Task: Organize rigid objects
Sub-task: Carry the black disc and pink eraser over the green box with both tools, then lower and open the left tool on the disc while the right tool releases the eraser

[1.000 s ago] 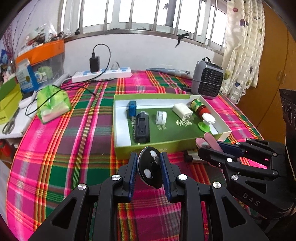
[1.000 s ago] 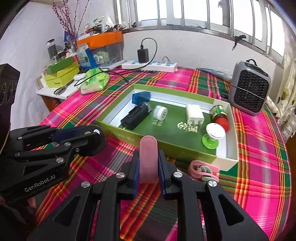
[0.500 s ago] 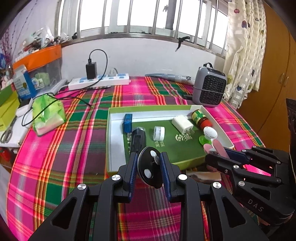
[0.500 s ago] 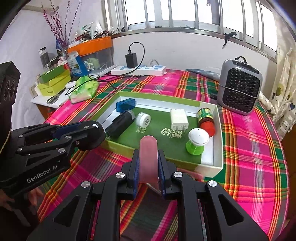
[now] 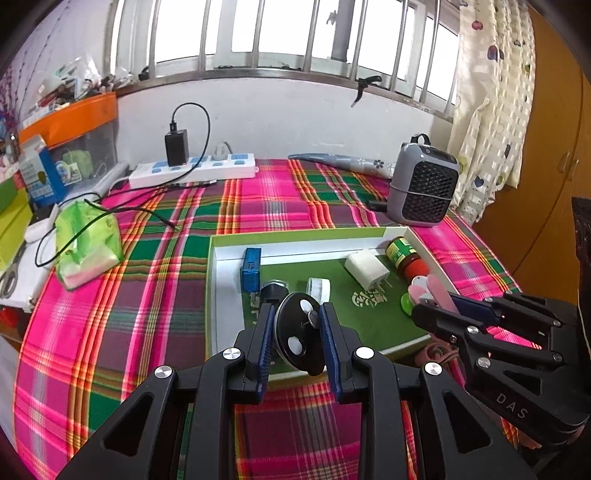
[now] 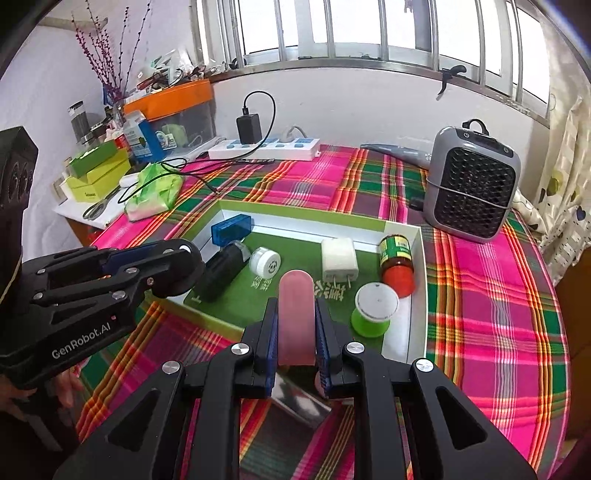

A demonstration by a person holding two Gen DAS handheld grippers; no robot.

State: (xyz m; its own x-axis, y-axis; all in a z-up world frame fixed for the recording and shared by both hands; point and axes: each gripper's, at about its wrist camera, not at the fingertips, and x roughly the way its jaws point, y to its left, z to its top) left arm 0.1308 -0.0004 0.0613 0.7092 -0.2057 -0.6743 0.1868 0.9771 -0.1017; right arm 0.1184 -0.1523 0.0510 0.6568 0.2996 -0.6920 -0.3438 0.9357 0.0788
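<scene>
Daylight enters through the barred window (image 5: 295,33) at the back; its panes are blown out to white in both views. The scene is bright and evenly lit. The plaid tablecloth (image 6: 480,295) reads saturated, with soft shadows only. Strong fisheye distortion: window bars and table edge bow, and the corners vignette to black. Focus is sharp centrally, with slight softness toward the rims. No motion blur seen.
</scene>
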